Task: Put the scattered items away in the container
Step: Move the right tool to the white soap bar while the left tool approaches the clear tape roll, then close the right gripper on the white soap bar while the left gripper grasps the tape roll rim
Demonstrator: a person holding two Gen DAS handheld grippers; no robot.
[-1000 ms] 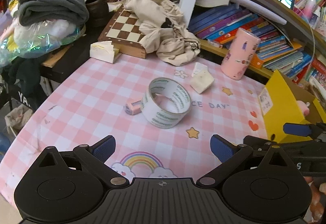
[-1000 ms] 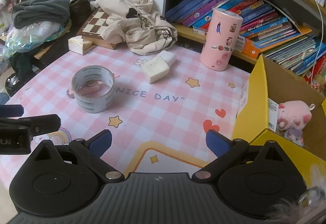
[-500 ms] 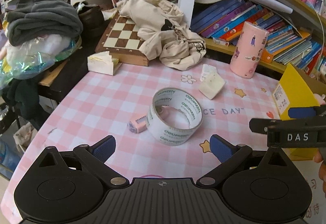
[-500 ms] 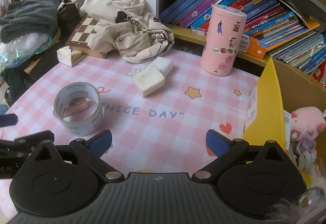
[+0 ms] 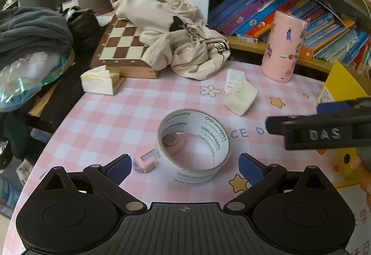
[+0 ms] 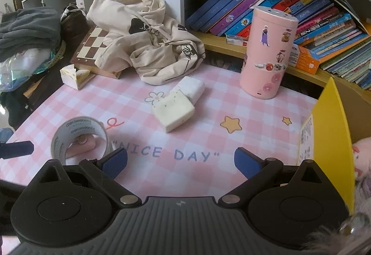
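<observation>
The yellow container (image 6: 329, 129) at the counter's (image 6: 208, 113) right edge is cut off by the frame; one pink plush (image 6: 361, 157) barely shows inside it. One tape roll (image 5: 193, 147) stands near the counter's front edge, half hiding one small pink item (image 5: 145, 162) that touches it. One cream block (image 6: 174, 111) overlaps one white packet (image 6: 191, 88) mid-counter. The left gripper (image 5: 183, 165) and the right gripper (image 6: 180, 161) both have their jaws spread and empty.

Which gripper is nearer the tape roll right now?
Left. The left gripper is open with the tape roll just ahead between its fingers; the right gripper sits off to the roll's right, over the tablecloth lettering.
</observation>
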